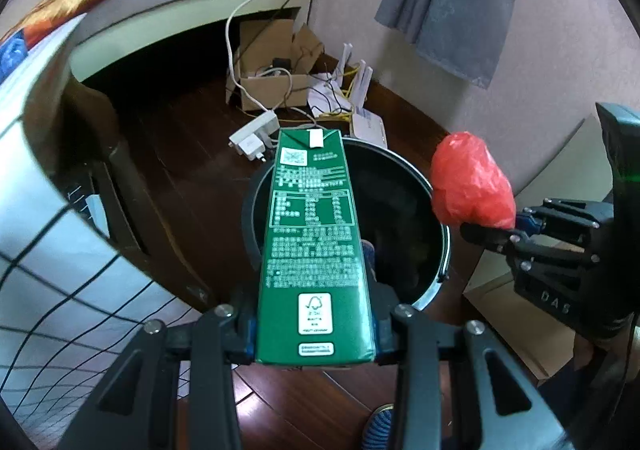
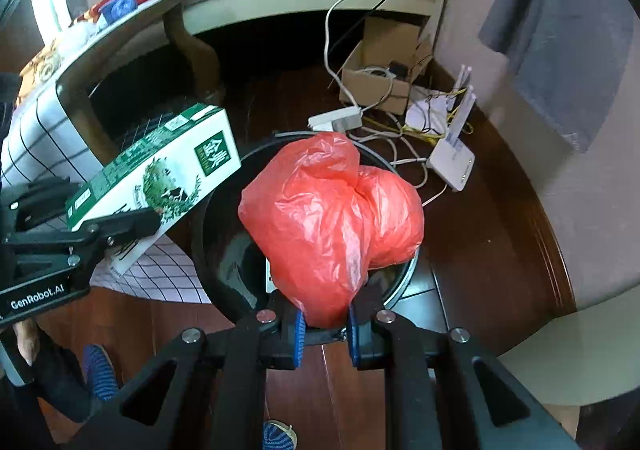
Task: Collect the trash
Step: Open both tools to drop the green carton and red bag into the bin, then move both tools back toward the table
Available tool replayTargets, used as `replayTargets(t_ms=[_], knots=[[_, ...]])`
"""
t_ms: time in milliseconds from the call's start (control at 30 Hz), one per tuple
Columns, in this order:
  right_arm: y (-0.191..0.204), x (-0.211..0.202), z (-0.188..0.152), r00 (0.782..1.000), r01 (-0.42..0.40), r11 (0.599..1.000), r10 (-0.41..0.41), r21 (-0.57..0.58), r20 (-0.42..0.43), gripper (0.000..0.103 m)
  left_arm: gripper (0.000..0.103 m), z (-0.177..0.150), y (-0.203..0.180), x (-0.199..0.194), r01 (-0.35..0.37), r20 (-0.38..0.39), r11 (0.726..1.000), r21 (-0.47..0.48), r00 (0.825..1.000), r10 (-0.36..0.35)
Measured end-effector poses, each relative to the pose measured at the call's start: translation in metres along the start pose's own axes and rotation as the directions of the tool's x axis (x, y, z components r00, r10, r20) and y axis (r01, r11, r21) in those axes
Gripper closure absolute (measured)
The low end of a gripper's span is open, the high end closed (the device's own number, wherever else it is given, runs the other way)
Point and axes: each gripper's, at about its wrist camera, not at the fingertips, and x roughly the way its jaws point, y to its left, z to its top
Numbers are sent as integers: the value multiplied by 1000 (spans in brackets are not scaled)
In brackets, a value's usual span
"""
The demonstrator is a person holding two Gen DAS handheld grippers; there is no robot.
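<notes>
My left gripper (image 1: 314, 334) is shut on a green milk carton (image 1: 314, 242), which juts forward over the round black trash bin (image 1: 404, 165) on the floor. The right wrist view shows the same carton (image 2: 160, 177) at the left, held in the left gripper (image 2: 132, 226) over the bin's left rim. My right gripper (image 2: 325, 324) is shut on a crumpled red plastic bag (image 2: 328, 217) that hangs above the bin (image 2: 224, 250). Seen from the left wrist, the bag (image 1: 472, 185) and the right gripper (image 1: 488, 232) sit over the bin's right rim.
A power strip (image 1: 256, 133), a white router (image 2: 452, 161), tangled cables and an open cardboard box (image 1: 272, 81) lie on the dark wood floor behind the bin. A dark wooden table leg (image 1: 132, 185) and checked cloth (image 1: 48, 250) stand at left. A blue slipper (image 2: 98, 370) is nearby.
</notes>
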Motion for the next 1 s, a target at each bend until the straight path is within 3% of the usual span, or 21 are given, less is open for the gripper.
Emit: replayTargets(t_ms=[167, 200, 233, 267, 300, 400, 600, 1000], knots=[[6, 31, -2, 997, -17, 998, 13, -58, -72, 84, 62, -1, 0, 20, 27, -30, 1000, 0, 999, -27], [7, 40, -4, 995, -13, 997, 5, -78, -102, 74, 60, -2, 2, 25, 44, -43, 999, -4, 998, -44], [8, 50, -6, 990, 6, 996, -19, -92, -138, 41, 51, -3, 3, 32, 36, -62, 999, -15, 997, -37], [6, 58, -9, 984, 51, 993, -68, -107, -163, 21, 42, -4, 5, 37, 0, -76, 1000, -25, 997, -2], [4, 62, -11, 978, 96, 988, -116, -125, -171, 3, 24, -4, 7, 39, -16, -77, 1000, -26, 997, 14], [-1, 63, -13, 968, 139, 980, -165, -144, -191, 2, 0, -9, 12, 43, -71, -88, 997, -28, 994, 68], [-12, 60, -17, 956, 187, 975, -209, -125, -204, 0, 0, -19, 19, 40, -120, -93, 993, -20, 989, 118], [-14, 49, -8, 969, 171, 983, -181, -73, -170, 0, 0, -22, 14, 29, -145, -71, 989, -30, 987, 143]])
